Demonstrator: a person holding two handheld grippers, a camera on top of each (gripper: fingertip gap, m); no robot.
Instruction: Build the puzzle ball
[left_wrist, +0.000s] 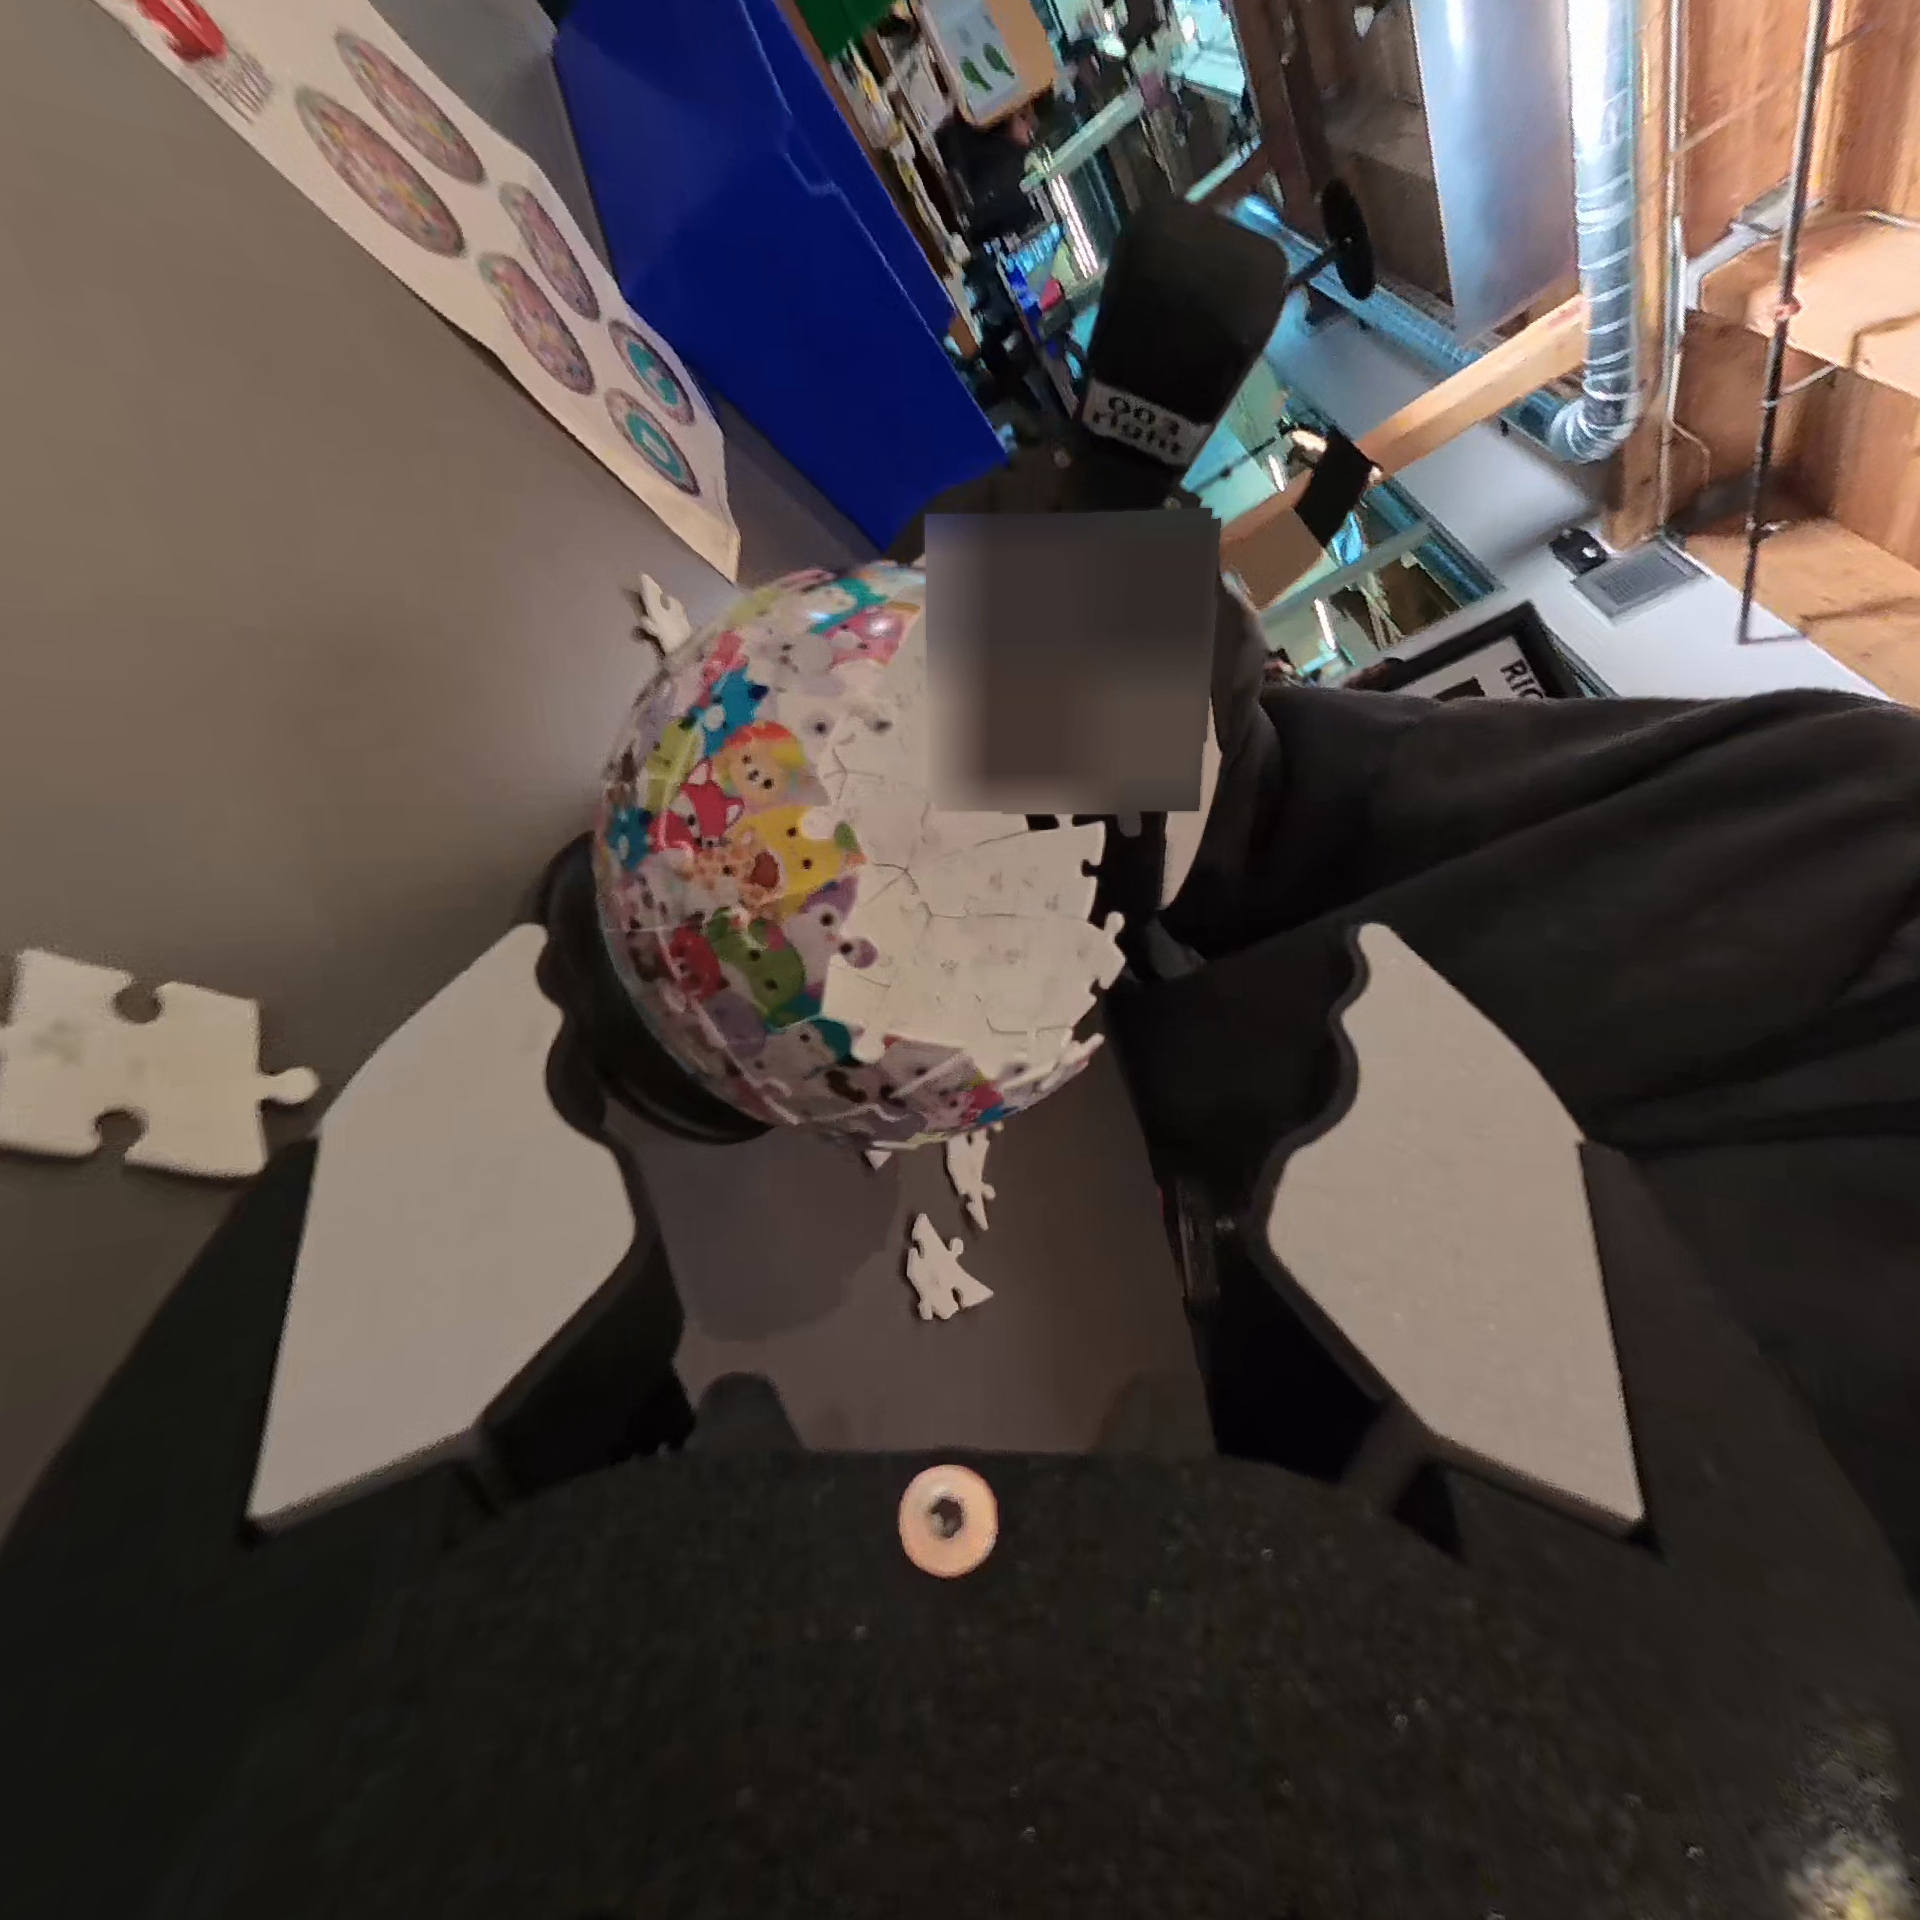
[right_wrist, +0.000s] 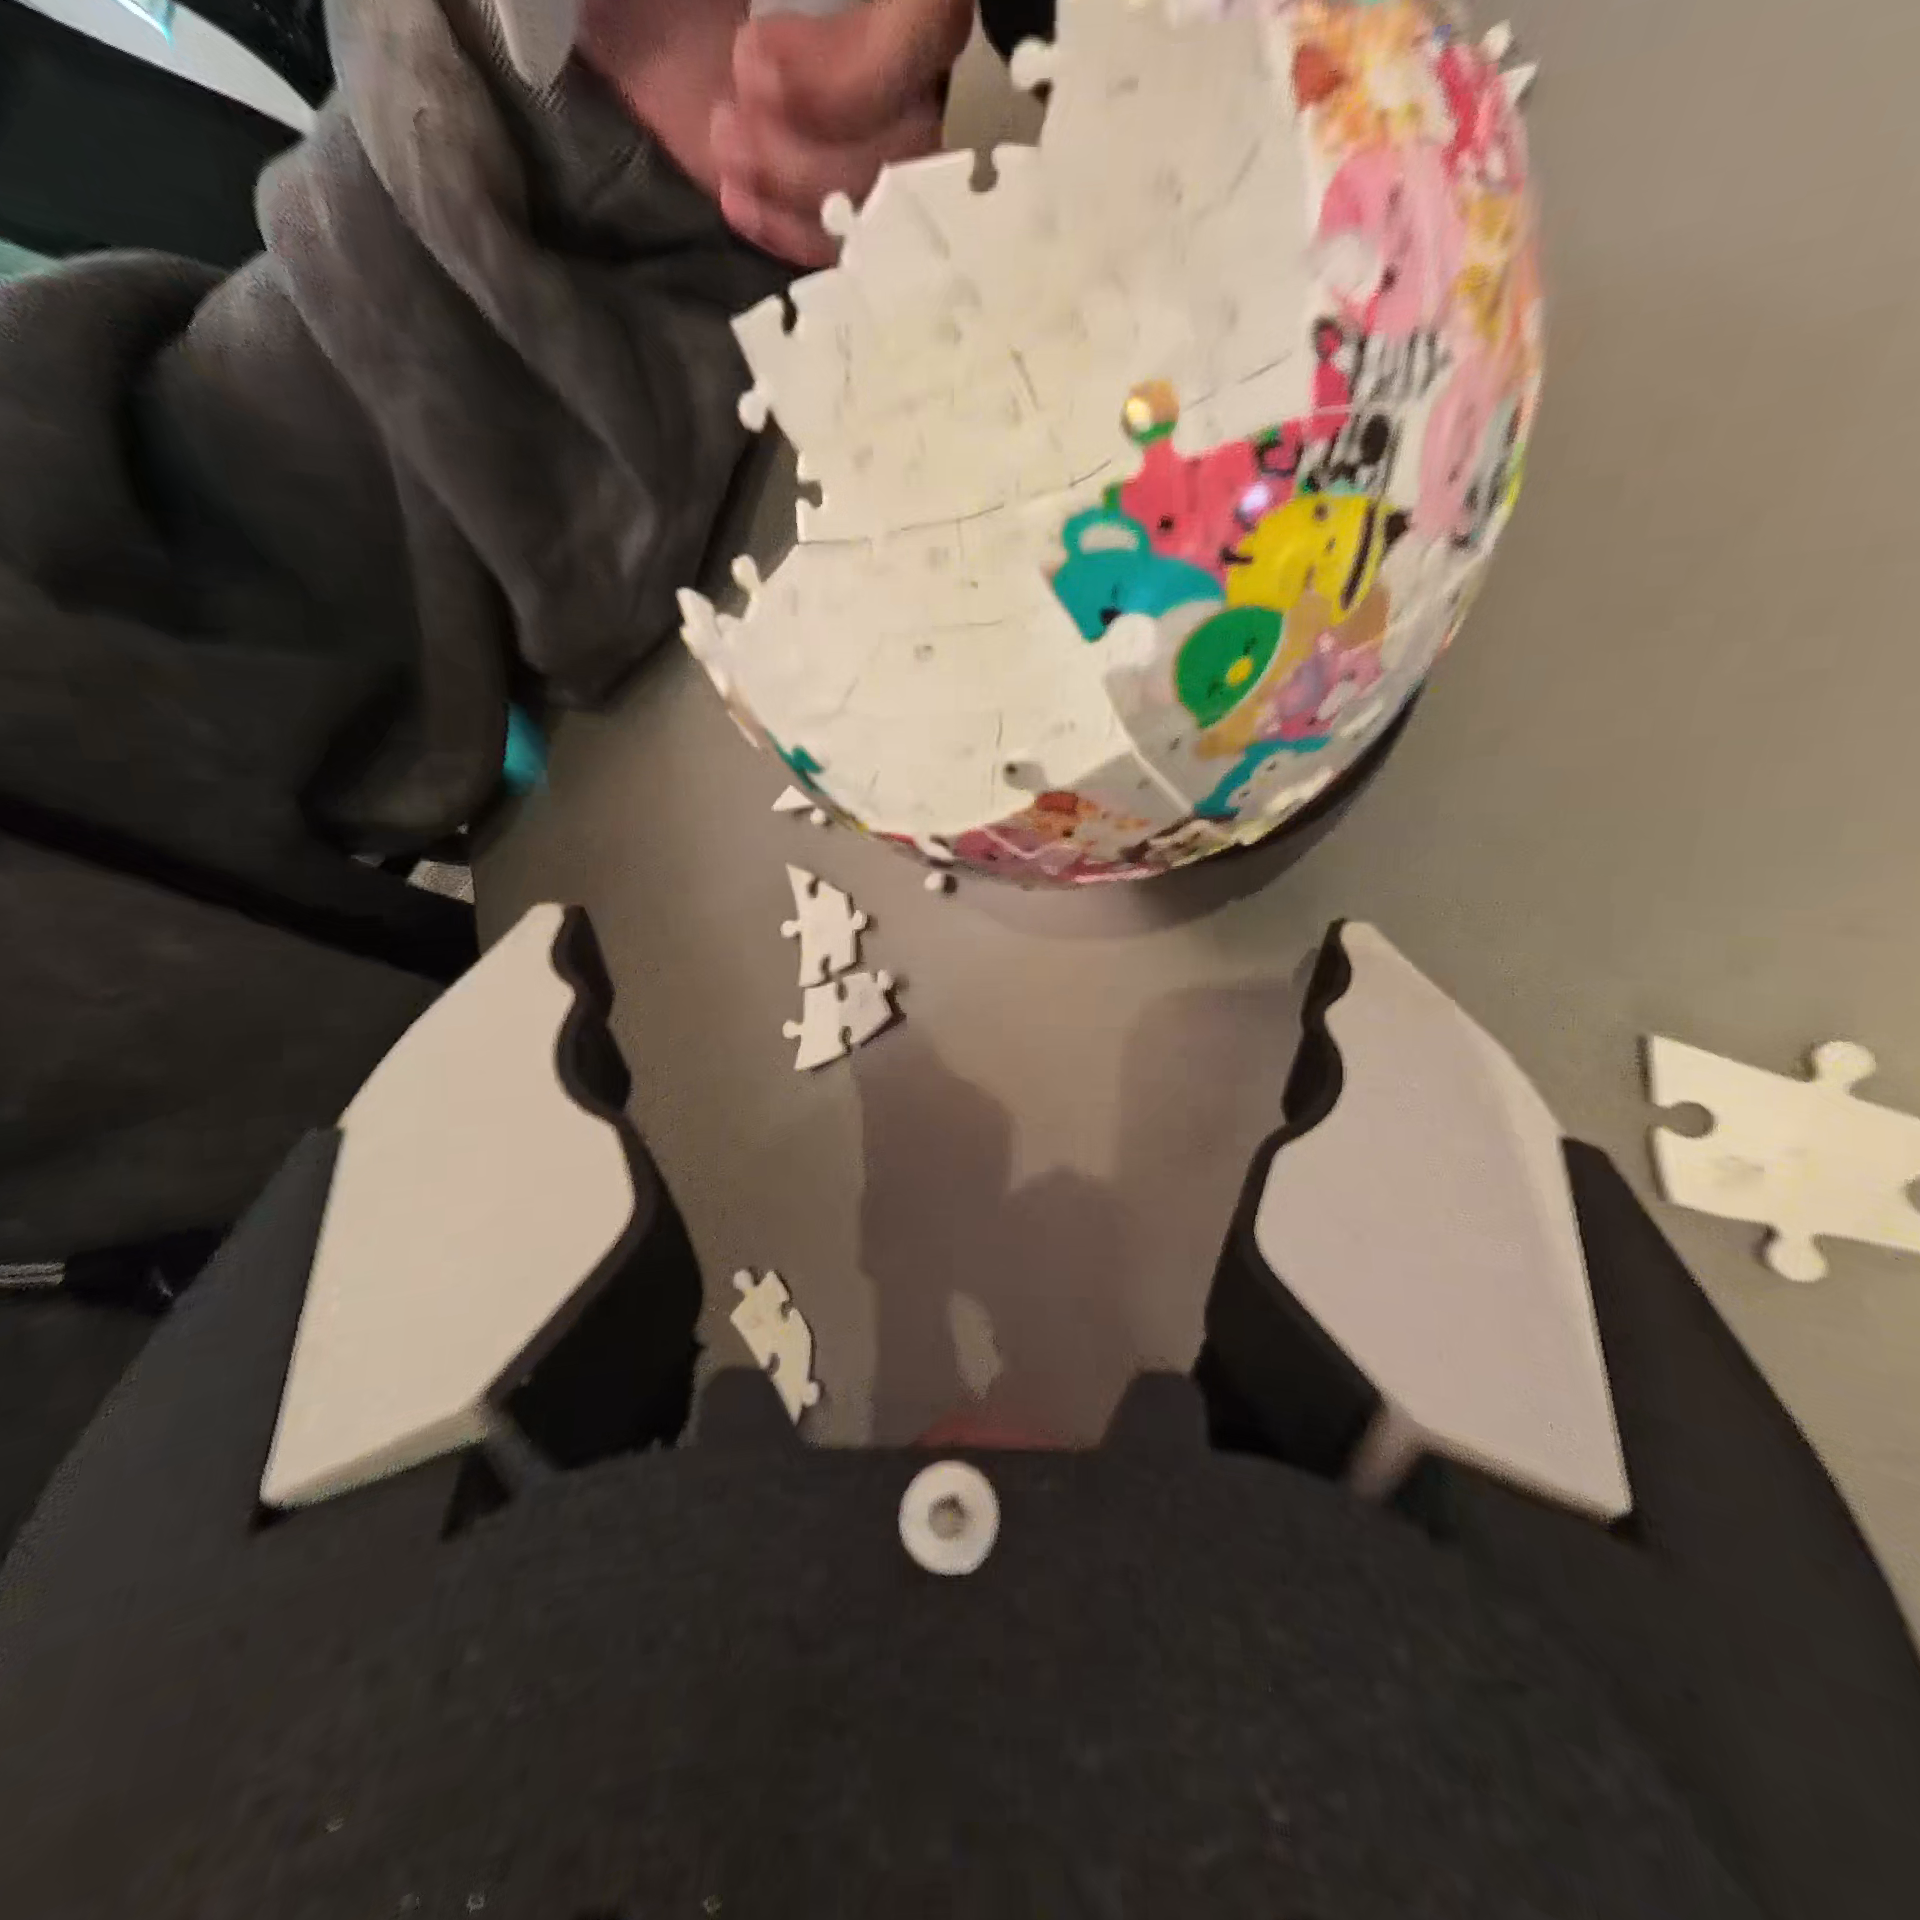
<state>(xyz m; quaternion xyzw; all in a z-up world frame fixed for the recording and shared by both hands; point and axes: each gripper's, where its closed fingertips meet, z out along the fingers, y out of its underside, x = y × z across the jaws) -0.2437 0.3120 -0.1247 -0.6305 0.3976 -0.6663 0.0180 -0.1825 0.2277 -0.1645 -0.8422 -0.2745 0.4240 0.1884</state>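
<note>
Both claws gape wide and empty, left claw and right claw, facing the half-built puzzle ball on the grey counter, loose pieces beside it.

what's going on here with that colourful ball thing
A person is building a puzzle ball with a handheld gripper in each hand. The ball is part-built: an open shell, printed outside, white inside, sitting on a dark stand on the grey table. Both the left gripper and the right gripper are open and hold nothing, pointing toward the ball. Several loose white pieces lie on the table near it, not yet fitted.
</note>
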